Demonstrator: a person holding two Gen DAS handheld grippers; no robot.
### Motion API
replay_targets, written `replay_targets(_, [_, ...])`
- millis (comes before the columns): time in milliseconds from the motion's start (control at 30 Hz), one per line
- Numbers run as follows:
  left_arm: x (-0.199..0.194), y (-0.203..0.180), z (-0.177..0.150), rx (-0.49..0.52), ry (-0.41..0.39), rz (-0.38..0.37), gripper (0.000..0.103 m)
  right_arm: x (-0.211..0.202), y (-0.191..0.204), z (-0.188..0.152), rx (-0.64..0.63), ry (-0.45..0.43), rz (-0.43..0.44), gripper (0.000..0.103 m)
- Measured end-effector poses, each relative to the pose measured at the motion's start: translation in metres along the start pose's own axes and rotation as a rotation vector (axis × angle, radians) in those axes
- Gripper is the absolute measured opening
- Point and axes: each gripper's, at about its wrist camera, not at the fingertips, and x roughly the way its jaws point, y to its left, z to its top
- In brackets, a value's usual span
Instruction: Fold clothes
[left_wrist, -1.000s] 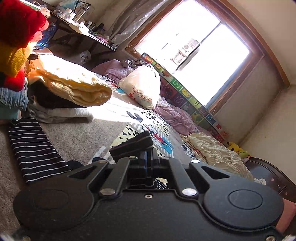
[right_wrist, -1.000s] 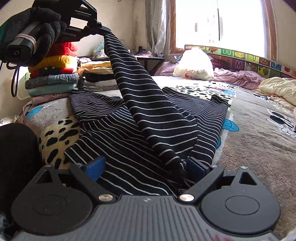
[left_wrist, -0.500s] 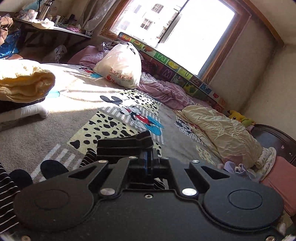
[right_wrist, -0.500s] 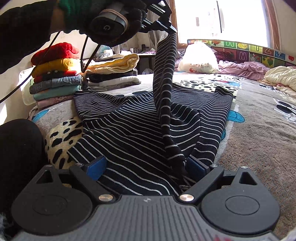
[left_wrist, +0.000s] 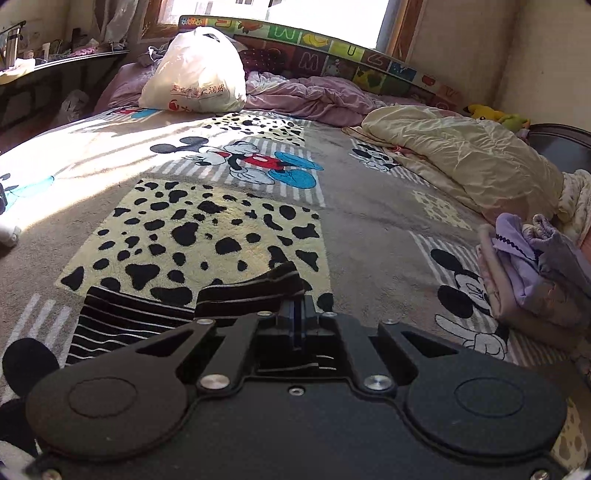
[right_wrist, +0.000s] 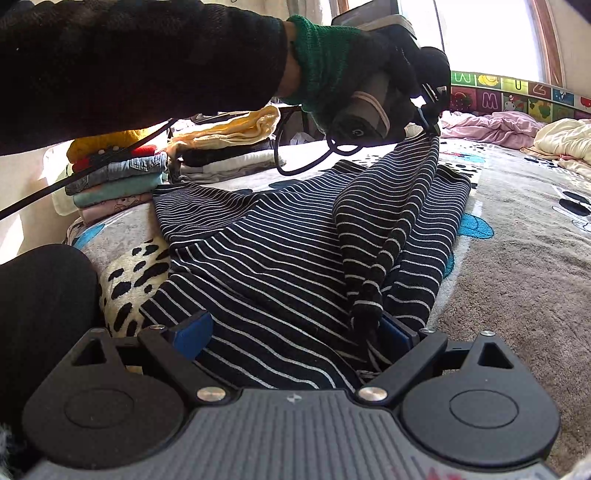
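Note:
A dark navy shirt with thin white stripes (right_wrist: 266, 251) lies spread on the Mickey Mouse blanket (right_wrist: 517, 251). My right gripper (right_wrist: 295, 332) rests low on its near hem, open, its blue pads (right_wrist: 192, 332) wide apart with cloth between them. A gloved hand (right_wrist: 369, 74) holds my left gripper (right_wrist: 430, 125) over the shirt's far right side, shut on the end of a sleeve (right_wrist: 391, 221) that drapes down toward my right finger. In the left wrist view the left gripper (left_wrist: 297, 314) pinches the striped cuff (left_wrist: 251, 291) just above the blanket (left_wrist: 207, 229).
Stacks of folded clothes (right_wrist: 118, 177) and a yellow folded piece (right_wrist: 229, 129) stand at the bed's far left. A white plastic bag (left_wrist: 195, 74), pink bedding (left_wrist: 314, 99), a cream quilt (left_wrist: 461, 158) and folded purple clothes (left_wrist: 535, 266) lie farther off.
My left gripper has swung from high at the left down and rightward across the shirt, carrying the sleeve with it. The right gripper has stayed in place, still open.

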Motion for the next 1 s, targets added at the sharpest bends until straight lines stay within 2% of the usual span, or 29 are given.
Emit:
replay_targets(533, [0.041, -0.043, -0.011, 0.112, 0.063, 0.045, 0.000, -0.001, -0.004, 0.002, 0.032, 0.014, 0.024, 0.094])
replay_targets(767, [0.069, -0.045, -0.019, 0.135, 0.117, 0.128, 0.001, -0.003, -0.008, 0.003, 0.061, 0.017, 0.038, 0.094])
replay_targets(867, [0.076, -0.045, -0.024, 0.190, 0.153, 0.112, 0.008, -0.007, -0.013, 0.005, 0.102, 0.000, 0.043, 0.093])
replay_targets(1000, [0.039, -0.031, -0.014, 0.138, 0.101, 0.026, 0.012, -0.019, -0.015, 0.010, 0.097, -0.020, 0.009, 0.092])
